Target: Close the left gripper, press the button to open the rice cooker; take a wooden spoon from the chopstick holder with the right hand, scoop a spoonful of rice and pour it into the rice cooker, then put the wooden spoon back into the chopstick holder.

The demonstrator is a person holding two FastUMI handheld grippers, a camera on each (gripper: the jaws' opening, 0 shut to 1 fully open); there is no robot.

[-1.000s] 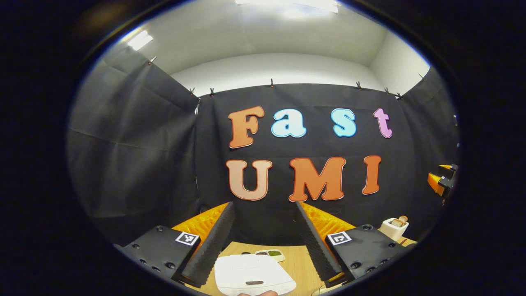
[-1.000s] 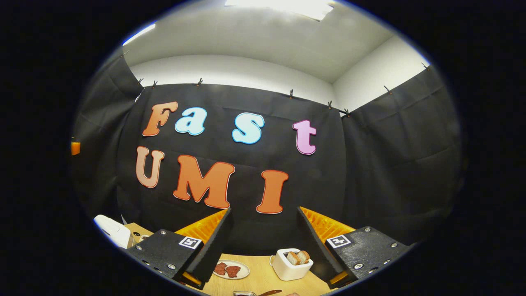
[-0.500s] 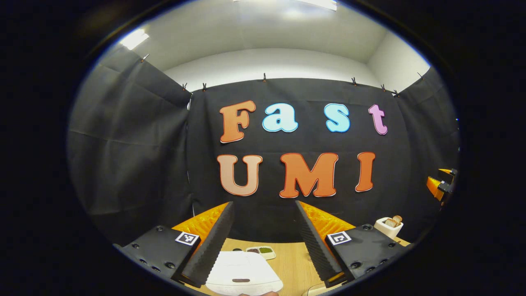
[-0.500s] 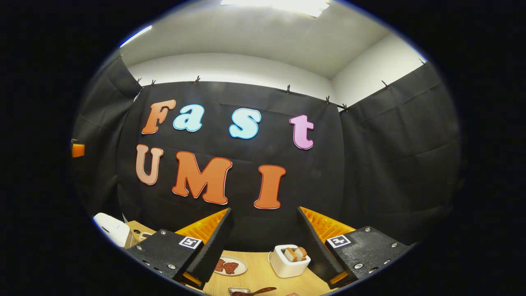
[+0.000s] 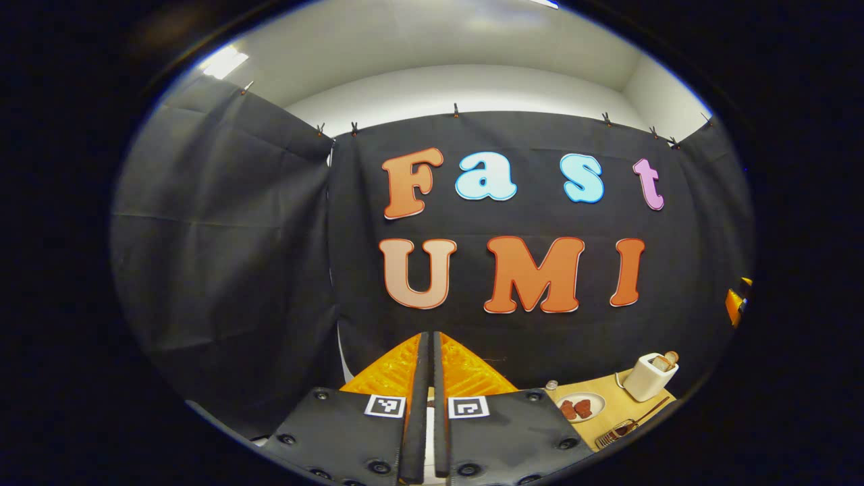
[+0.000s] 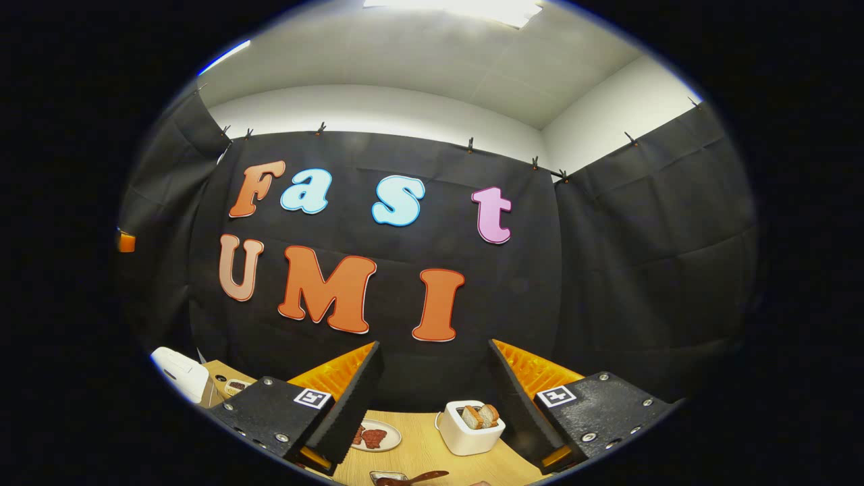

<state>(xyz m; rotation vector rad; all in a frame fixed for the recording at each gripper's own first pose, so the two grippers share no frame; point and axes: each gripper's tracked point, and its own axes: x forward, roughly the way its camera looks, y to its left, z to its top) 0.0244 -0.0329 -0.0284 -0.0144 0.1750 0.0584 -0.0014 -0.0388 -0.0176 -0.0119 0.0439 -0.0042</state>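
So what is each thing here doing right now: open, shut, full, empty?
Left tool: shut, fingers together, nothing between them.
Right tool: open, nothing between its fingers.
White rice cooker: lid down.
White square chopstick holder: upright on the wooden table, holding wooden pieces.
Round white plate: carries reddish-brown food.

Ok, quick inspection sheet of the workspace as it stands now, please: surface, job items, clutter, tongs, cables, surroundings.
Surface: wooden table, bare between items.
Job's things: rice cooker at the far left of the right gripper view, lid down; white holder with wooden handles sticking out; a wooden spoon lying on the table by a small tray.
Clutter: plate of red pieces; a small dish by the cooker.
Tongs: left tongs shut, nothing between the fingers; right tongs open and empty.
Cables: nothing seen.
Surroundings: black cloth wall, white ceiling above.
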